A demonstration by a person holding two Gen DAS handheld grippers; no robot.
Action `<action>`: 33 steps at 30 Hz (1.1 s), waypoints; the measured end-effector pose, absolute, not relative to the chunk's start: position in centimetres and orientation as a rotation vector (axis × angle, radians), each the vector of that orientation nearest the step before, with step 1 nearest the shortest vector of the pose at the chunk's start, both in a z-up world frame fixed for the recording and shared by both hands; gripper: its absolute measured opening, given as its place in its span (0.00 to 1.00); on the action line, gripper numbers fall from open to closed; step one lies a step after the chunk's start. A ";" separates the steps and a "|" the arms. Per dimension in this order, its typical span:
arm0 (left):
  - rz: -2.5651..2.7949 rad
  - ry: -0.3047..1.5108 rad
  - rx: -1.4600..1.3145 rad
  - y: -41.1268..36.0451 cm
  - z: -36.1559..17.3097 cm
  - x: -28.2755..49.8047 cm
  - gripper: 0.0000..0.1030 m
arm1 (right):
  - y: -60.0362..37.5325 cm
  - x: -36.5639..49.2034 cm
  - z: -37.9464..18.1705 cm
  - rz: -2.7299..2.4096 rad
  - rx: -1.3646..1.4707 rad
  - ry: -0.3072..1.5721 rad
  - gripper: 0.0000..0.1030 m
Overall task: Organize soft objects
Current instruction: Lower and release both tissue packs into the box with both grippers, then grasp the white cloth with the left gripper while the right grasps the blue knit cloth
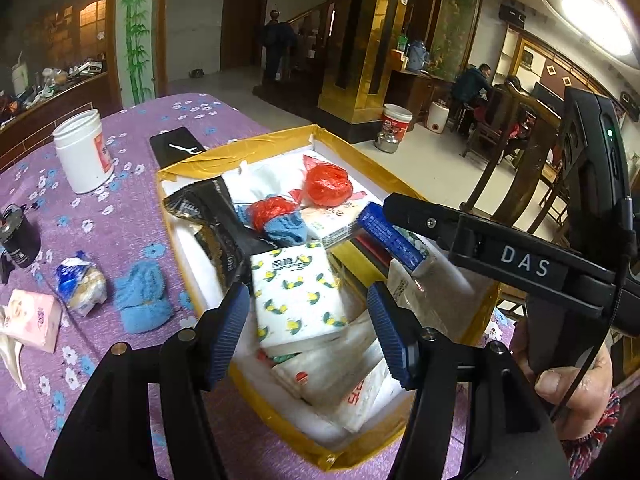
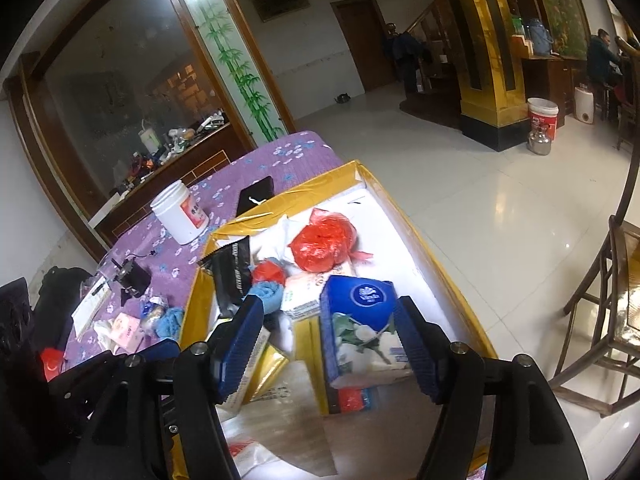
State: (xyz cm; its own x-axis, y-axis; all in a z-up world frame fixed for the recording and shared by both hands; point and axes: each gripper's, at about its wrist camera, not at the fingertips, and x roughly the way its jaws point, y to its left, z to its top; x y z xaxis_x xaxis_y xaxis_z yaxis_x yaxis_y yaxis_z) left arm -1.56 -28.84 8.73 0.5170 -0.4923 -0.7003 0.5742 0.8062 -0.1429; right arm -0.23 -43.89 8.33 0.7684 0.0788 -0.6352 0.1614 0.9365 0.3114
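A yellow-taped box (image 1: 280, 136) (image 2: 452, 280) on the purple tablecloth holds tissue packs, red plastic bags (image 1: 328, 184) (image 2: 322, 246) and a blue cloth. My left gripper (image 1: 308, 320) is open above the box, its fingers either side of a white lemon-print tissue pack (image 1: 296, 292) that lies inside. My right gripper (image 2: 330, 344) is open over the box, with a blue-and-white tissue pack (image 2: 364, 332) between its fingers; it also shows in the left wrist view (image 1: 388, 234). A blue cloth (image 1: 142, 296), a wrapped bundle (image 1: 80, 282) and a pink pack (image 1: 34, 320) lie on the cloth left of the box.
A white jar (image 1: 84, 156) (image 2: 182, 212) and a black phone (image 1: 176, 146) stand behind the box. A small black device (image 1: 18, 236) sits at the left. Wooden chairs (image 2: 600, 320) stand right of the table edge. People sit far back.
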 end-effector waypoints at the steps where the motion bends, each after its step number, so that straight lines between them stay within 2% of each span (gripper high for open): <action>1: -0.636 0.804 0.106 -28.4 8.9 -1.5 0.59 | -43.8 -0.2 8.5 -0.042 0.364 0.695 0.68; 9: -0.582 0.783 0.023 -23.2 10.0 -0.8 0.59 | -41.1 -0.4 10.0 0.036 0.342 0.669 0.69; 17: -0.401 0.761 -0.064 -13.2 10.7 1.1 0.58 | -35.6 0.5 10.8 0.152 0.269 0.701 0.70; 26: -0.079 0.907 -0.273 0.0 6.4 7.1 0.58 | -28.4 2.7 10.6 0.275 0.195 0.767 0.70; 33: -0.039 0.995 -0.361 1.7 3.1 9.8 0.58 | -23.7 4.1 9.5 0.318 0.146 0.812 0.70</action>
State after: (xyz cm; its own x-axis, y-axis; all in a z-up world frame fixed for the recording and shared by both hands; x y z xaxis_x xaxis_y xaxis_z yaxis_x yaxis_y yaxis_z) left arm 9.84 1.69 3.15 0.5489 -0.1956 -0.8126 -0.1308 0.9402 -0.3146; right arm 4.10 -23.74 9.50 0.6442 0.3334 -0.6884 -0.2226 0.9428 0.2482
